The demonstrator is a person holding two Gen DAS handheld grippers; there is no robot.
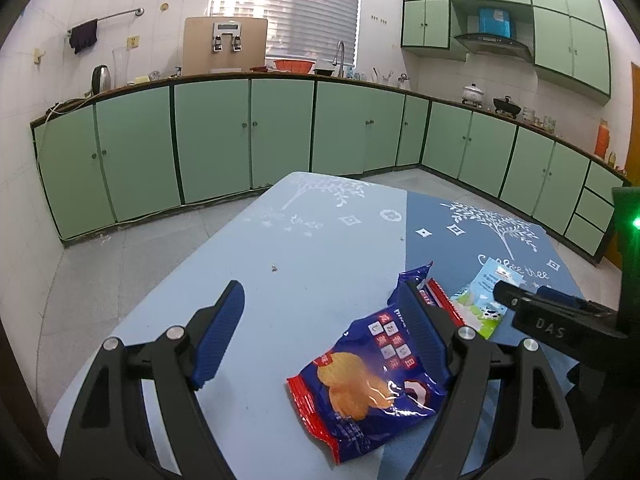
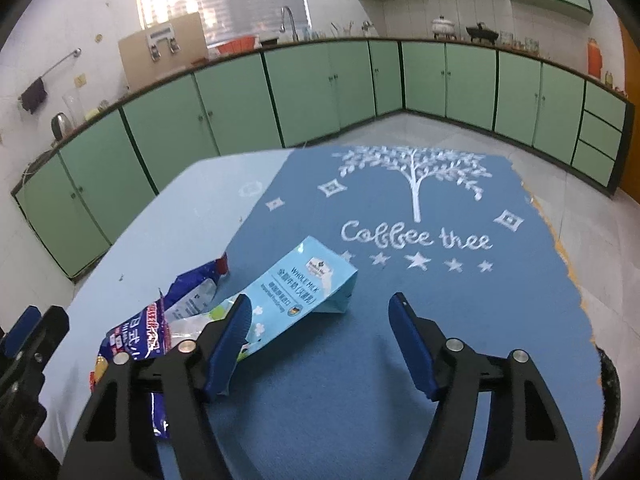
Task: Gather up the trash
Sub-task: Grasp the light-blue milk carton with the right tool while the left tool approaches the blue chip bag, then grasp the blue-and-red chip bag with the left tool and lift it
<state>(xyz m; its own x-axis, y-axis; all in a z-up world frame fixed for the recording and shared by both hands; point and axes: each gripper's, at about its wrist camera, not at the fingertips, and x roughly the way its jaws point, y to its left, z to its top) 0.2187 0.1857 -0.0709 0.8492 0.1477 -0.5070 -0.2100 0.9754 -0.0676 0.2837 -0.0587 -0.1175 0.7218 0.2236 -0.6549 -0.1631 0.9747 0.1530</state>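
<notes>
Blue-clothed counter [image 2: 460, 320] before green kitchen cabinets [image 1: 212, 136]: left tool [image 1: 324, 336] and right tool [image 2: 320, 320] both gape wide, empty; snack wrapper [image 1: 368, 384] at five o'clock, milk carton [image 2: 304, 280] beside it.

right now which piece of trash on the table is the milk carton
The light blue flattened carton printed WHOLE MILK, on the dark blue mat. The other piece is a dark blue and red snack wrapper.

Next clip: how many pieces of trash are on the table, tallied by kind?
Snack wrappers: 1, the dark blue and red chip bag
Milk cartons: 1, the flattened light blue whole milk carton
Crumbs: 1, a small speck on the light blue half of the table
Total: 3
</notes>
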